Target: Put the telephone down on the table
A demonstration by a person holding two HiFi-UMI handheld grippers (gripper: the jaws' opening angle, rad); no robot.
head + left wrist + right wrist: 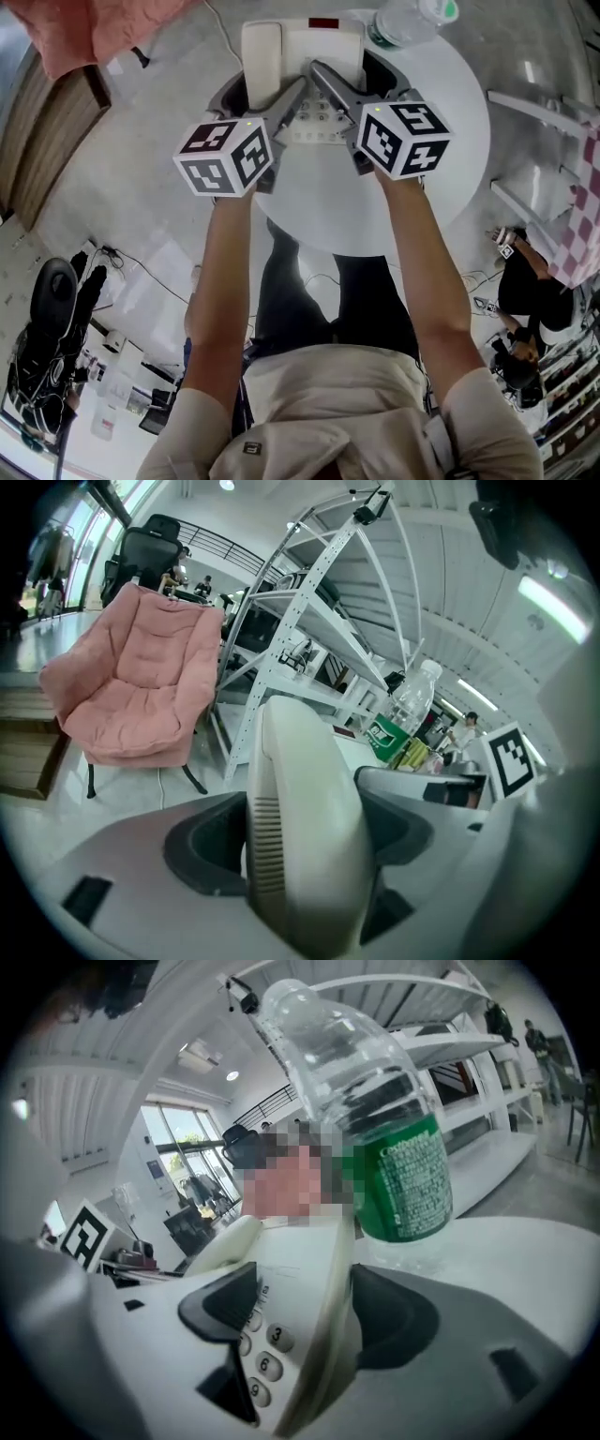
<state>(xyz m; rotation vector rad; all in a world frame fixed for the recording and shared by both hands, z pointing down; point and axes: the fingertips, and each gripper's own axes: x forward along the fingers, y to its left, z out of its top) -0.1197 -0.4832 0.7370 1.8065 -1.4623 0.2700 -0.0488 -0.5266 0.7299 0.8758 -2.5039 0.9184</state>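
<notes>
A cream telephone point(323, 42) is at the far side of the round white table point(375, 206), with its handset point(261, 56) lying along its left side. My left gripper point(255, 94) is shut on the handset point(305, 827), which fills the gap between the jaws in the left gripper view. My right gripper point(361, 82) is shut on the right edge of the telephone base point(300, 1288), beside the number keys point(272, 1335). I cannot tell whether the telephone rests on the table or hangs just above it.
A clear water bottle point(403, 19) with a green label point(403, 1180) stands on the table just behind the telephone's right corner. A pink chair point(141, 682) and white shelving point(309, 621) stand beyond the table. Cables and gear lie on the floor point(122, 281).
</notes>
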